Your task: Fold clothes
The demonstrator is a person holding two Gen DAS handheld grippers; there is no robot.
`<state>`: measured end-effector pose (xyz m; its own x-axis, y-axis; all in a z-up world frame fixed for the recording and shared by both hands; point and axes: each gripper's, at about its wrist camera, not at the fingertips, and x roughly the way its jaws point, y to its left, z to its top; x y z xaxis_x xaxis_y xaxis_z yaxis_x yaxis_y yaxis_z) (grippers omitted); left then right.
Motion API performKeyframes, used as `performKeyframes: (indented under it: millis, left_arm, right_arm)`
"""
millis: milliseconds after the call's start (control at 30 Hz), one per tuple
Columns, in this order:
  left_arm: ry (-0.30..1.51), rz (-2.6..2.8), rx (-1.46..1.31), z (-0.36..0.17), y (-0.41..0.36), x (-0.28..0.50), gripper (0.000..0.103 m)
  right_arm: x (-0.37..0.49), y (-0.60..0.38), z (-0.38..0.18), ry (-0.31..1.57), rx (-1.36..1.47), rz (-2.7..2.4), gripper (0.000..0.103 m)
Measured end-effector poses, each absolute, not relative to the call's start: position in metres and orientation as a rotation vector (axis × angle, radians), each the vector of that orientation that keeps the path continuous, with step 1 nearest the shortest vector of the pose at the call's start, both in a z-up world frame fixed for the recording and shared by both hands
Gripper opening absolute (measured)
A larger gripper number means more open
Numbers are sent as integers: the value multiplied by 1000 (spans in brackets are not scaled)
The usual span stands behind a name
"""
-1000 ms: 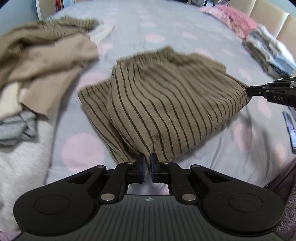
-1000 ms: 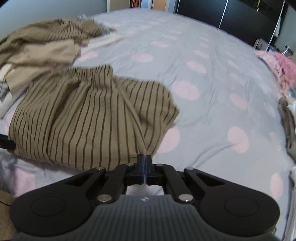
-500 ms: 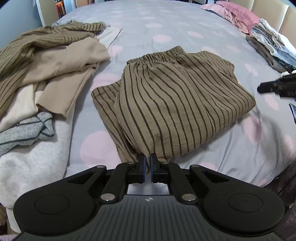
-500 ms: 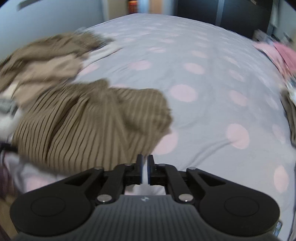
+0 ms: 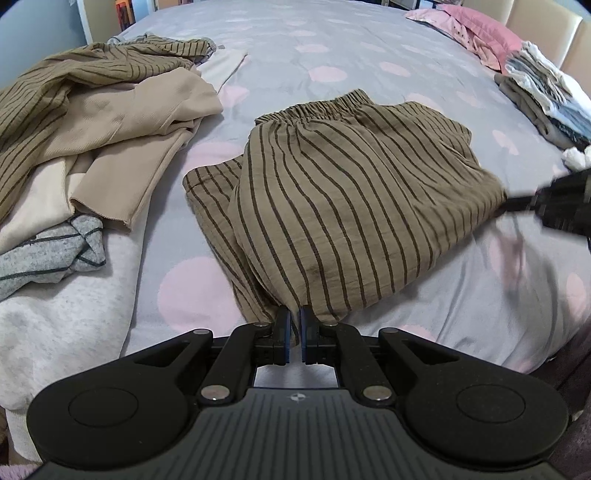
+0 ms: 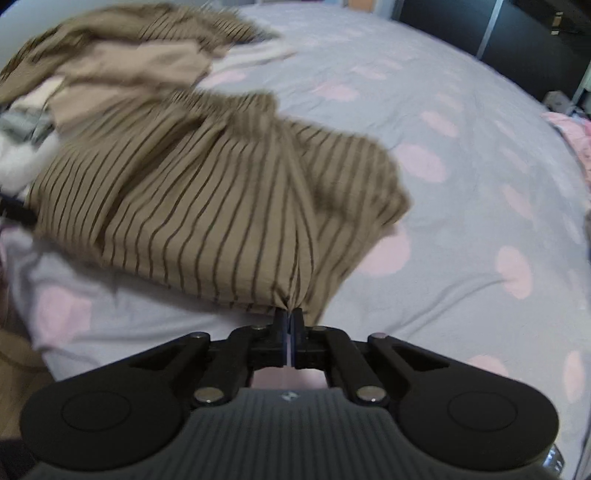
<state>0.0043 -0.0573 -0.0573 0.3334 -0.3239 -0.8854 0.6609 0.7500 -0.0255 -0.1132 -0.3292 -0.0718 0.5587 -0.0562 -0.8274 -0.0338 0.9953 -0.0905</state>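
Brown striped shorts (image 5: 354,192) with an elastic waistband lie folded on the grey bed with pink dots (image 5: 332,40). My left gripper (image 5: 293,321) is shut on the near corner of the shorts. My right gripper (image 6: 289,319) is shut on the opposite corner of the shorts (image 6: 207,192); it also shows in the left wrist view (image 5: 517,203) at the right edge of the garment, blurred. The shorts lie low on the bed between the two grippers.
A heap of unfolded clothes (image 5: 92,122) lies to the left: striped brown, beige, grey and white pieces. A stack of folded clothes (image 5: 543,96) and pink items (image 5: 476,33) sit at the far right. The bed edge (image 5: 535,350) is near.
The right gripper let go of the shorts' corner half a second ago, drew back, then came in again and shut on it. The left gripper kept its hold and pulled back slightly.
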Motion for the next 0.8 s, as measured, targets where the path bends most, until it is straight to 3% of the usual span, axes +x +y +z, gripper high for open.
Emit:
performKeyframes:
  millis: [300, 467, 567, 633, 700, 767, 800]
  left_arm:
    - [1046, -633, 423, -61, -56, 5, 1]
    - [987, -599, 469, -56, -52, 3, 0]
    - [984, -653, 456, -52, -51, -1, 1]
    - [998, -660, 481, -54, -53, -4, 3]
    - [1019, -673, 506, -57, -54, -6, 13]
    - [1028, -697, 537, -62, -55, -12, 26]
    - [1029, -705, 556, -64, -56, -14, 27]
  right_arm:
    - [-109, -345, -69, 982, -106, -162, 0]
    - [-109, -342, -69, 941, -302, -320, 0]
    - [-111, -364, -54, 939, -98, -240, 1]
    - [-114, -364, -50, 949, -60, -152, 5]
    - [-119, -358, -53, 975, -80, -96, 13]
    - [-124, -350, -59, 994, -117, -52, 27]
    - [-124, -346, -63, 1003, -125, -26, 29]
